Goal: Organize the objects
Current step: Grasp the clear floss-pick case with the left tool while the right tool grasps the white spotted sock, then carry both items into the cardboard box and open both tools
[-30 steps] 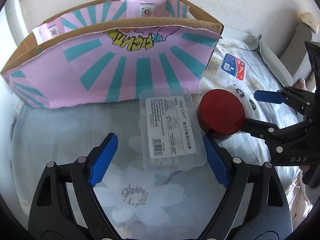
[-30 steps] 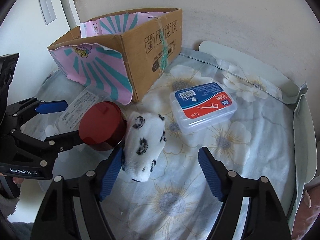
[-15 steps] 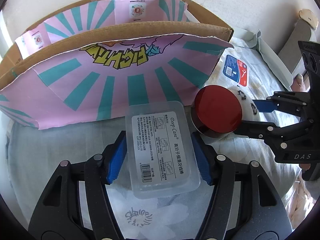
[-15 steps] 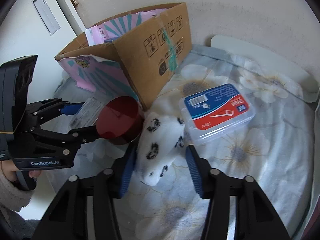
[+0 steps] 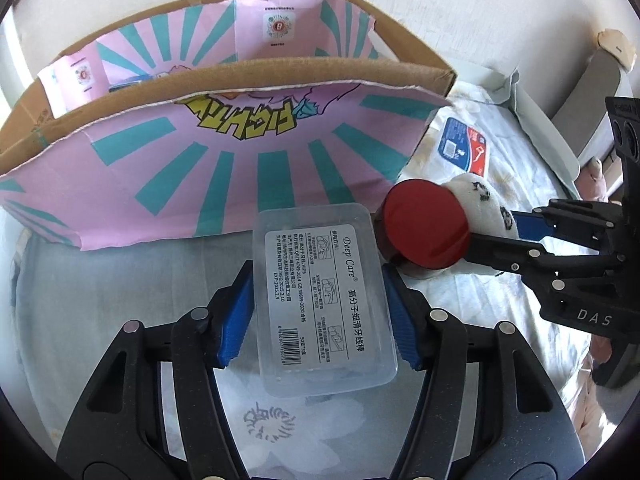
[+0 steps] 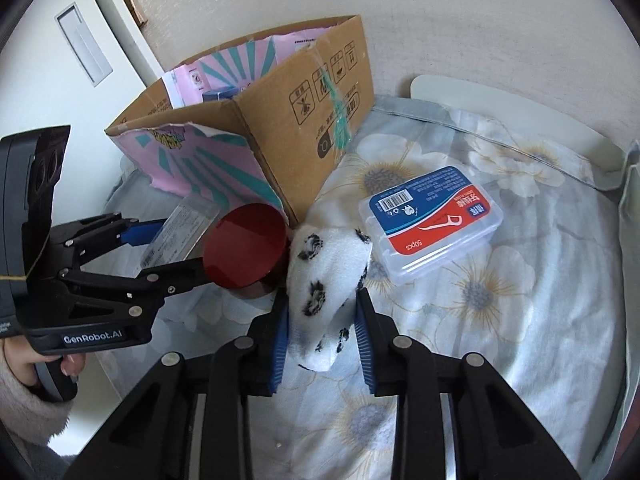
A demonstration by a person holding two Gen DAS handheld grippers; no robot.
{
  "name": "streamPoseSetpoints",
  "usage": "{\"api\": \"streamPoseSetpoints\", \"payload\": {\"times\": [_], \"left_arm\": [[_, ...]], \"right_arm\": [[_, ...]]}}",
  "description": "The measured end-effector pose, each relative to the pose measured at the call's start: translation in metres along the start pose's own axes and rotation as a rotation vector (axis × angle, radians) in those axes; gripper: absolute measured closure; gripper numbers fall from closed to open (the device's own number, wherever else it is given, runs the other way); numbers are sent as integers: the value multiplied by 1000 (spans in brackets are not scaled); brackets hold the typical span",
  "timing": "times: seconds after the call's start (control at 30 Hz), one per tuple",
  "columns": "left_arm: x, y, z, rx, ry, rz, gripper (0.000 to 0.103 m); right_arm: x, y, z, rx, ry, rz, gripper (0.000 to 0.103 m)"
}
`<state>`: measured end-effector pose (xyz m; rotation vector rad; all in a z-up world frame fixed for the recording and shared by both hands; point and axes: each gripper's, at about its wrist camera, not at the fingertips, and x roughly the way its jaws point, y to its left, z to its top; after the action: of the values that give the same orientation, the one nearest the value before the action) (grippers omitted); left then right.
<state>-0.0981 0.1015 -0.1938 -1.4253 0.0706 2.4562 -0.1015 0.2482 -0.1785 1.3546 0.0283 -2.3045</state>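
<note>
My left gripper (image 5: 320, 308) is shut on a clear plastic floss-pick box with a white label (image 5: 324, 296), held just above the bedsheet in front of the open cardboard box (image 5: 224, 92). The clear box also shows in the right wrist view (image 6: 180, 232). My right gripper (image 6: 322, 328) is shut on a white sock with black spots (image 6: 324, 276), which also shows in the left wrist view (image 5: 480, 200). A dark red round tin (image 6: 248, 250) stands between the two grippers, touching the sock. A second floss box with a blue and red label (image 6: 432, 220) lies on the sheet to the right.
The cardboard box's pink and teal flap (image 5: 224, 172) hangs down toward me, just beyond the clear box. Something blue (image 6: 218, 96) lies inside the box. A floral sheet (image 6: 520, 320) covers the surface. A wall (image 6: 440, 20) and a white bed rail (image 6: 500, 108) stand behind.
My left gripper moved forward and closed on the clear box, lifting it slightly. My right gripper moved forward and closed on the spotted sock.
</note>
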Motion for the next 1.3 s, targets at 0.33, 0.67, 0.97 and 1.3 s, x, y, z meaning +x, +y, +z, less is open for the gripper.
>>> {"api": "streamPoseSetpoints", "payload": {"times": [0.33, 0.67, 0.97, 1.3], "left_arm": [[-60, 0, 2, -38, -98, 30, 46], [-172, 2, 3, -113, -265, 130, 46], [-233, 3, 1, -99, -346, 167, 46], [-240, 28, 25, -123, -359, 146, 46]], "right_arm": [[-64, 19, -2, 41, -103, -170, 75], [-164, 51, 0, 138, -265, -374, 75], [-212, 66, -3, 175, -341, -413, 75], [-219, 72, 14, 175, -354, -426, 75]]}}
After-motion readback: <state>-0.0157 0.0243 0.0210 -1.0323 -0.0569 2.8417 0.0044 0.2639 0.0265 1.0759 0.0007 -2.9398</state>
